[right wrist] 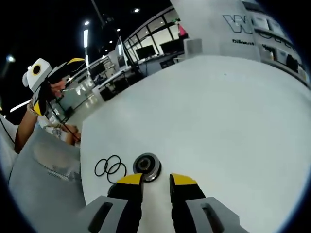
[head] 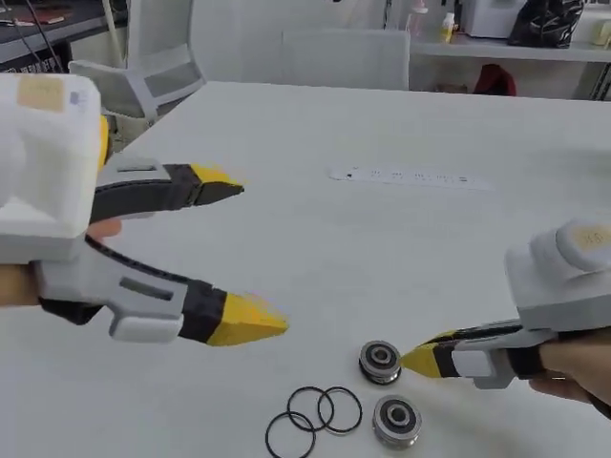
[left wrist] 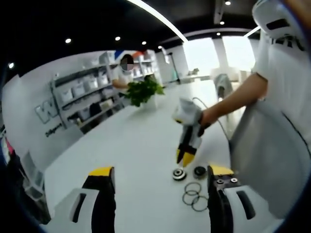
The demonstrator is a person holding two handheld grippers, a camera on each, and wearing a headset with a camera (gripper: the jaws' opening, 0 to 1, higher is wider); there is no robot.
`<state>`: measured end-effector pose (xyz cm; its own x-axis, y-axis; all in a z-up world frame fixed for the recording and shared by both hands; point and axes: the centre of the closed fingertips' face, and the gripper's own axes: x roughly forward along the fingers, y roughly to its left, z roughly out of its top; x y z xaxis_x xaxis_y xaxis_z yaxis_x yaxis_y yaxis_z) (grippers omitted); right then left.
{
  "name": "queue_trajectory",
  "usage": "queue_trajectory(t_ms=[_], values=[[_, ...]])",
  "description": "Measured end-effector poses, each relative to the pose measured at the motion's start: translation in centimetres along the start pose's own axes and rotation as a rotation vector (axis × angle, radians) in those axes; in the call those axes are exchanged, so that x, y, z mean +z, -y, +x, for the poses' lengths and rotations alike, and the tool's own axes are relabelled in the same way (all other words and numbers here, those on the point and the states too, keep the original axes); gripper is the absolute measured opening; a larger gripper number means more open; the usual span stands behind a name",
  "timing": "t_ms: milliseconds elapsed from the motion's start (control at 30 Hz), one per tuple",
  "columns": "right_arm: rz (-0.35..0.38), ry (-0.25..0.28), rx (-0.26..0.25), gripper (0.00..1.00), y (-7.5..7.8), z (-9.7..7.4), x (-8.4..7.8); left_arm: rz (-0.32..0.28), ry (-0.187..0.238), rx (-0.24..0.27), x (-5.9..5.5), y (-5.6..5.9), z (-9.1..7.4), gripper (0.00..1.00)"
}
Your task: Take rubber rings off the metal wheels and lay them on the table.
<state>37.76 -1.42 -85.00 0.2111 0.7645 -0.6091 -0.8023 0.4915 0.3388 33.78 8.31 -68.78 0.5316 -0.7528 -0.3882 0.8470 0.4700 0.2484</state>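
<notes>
Two metal wheels lie on the white table near its front edge, one (head: 380, 362) right at my right gripper's tip and one (head: 396, 420) nearer me. Three loose black rubber rings (head: 315, 416) lie overlapping just left of them. My right gripper (head: 412, 359) is low over the table, jaws only a little apart with nothing between them; in the right gripper view its tips (right wrist: 156, 180) sit just short of a wheel (right wrist: 147, 165), with the rings (right wrist: 110, 166) to the left. My left gripper (head: 246, 253) hovers wide open and empty, above and left of the wheels (left wrist: 179, 174) and rings (left wrist: 194, 194).
A white power strip (head: 410, 176) lies mid-table, far behind the work. A white chair (head: 158, 57) stands past the table's far-left corner. In the left gripper view a potted plant (left wrist: 142, 91) sits at the table's far end, and a person in white (left wrist: 277, 97) is at the right.
</notes>
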Motion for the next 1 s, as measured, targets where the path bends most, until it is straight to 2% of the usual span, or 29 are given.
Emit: queue_trajectory(t_ms=[100, 300, 433, 500, 600, 700, 733, 833, 933, 1000], values=[[-0.039, -0.008, 0.011, 0.23, 0.0, 0.4, -0.3, 0.01, 0.022, -0.052, 0.7, 0.6, 1.6, 0.7], [-0.071, -0.027, 0.011, 0.24, -0.5, 0.7, -0.7, 0.047, 0.004, -0.084, 0.4, 0.8, 4.6, 0.59], [-0.1, -0.033, 0.002, 0.22, -0.3, 0.8, -0.9, -0.036, 0.012, -0.101, 0.0, 0.7, 6.9, 0.52], [-0.109, -0.035, 0.005, 0.22, -0.4, 0.9, -0.8, -0.04, 0.001, -0.112, -0.5, 0.7, 8.0, 0.5], [-0.122, -0.038, 0.013, 0.21, -0.6, 0.9, -0.8, 0.0, -0.016, -0.156, -1.3, 1.2, 9.0, 0.48], [-0.127, -0.055, 0.014, 0.22, -0.6, 1.1, -0.8, -0.009, -0.03, -0.2, -2.0, 1.5, 9.6, 0.45], [-0.129, -0.057, 0.011, 0.23, -0.6, 1.1, -0.9, -0.006, -0.043, -0.222, -2.5, 1.7, 9.9, 0.44], [-0.136, -0.066, 0.01, 0.22, -0.6, 1.3, -1.2, 0.005, -0.078, -0.244, -3.8, 2.0, 10.7, 0.41], [-0.143, -0.063, 0.007, 0.21, -0.5, 1.4, -1.0, 0.014, -0.089, -0.257, -4.9, 2.3, 11.6, 0.4], [-0.164, -0.07, 0.01, 0.21, -0.6, 1.4, -1.0, -0.005, -0.1, -0.274, -5.8, 2.6, 12.0, 0.38]])
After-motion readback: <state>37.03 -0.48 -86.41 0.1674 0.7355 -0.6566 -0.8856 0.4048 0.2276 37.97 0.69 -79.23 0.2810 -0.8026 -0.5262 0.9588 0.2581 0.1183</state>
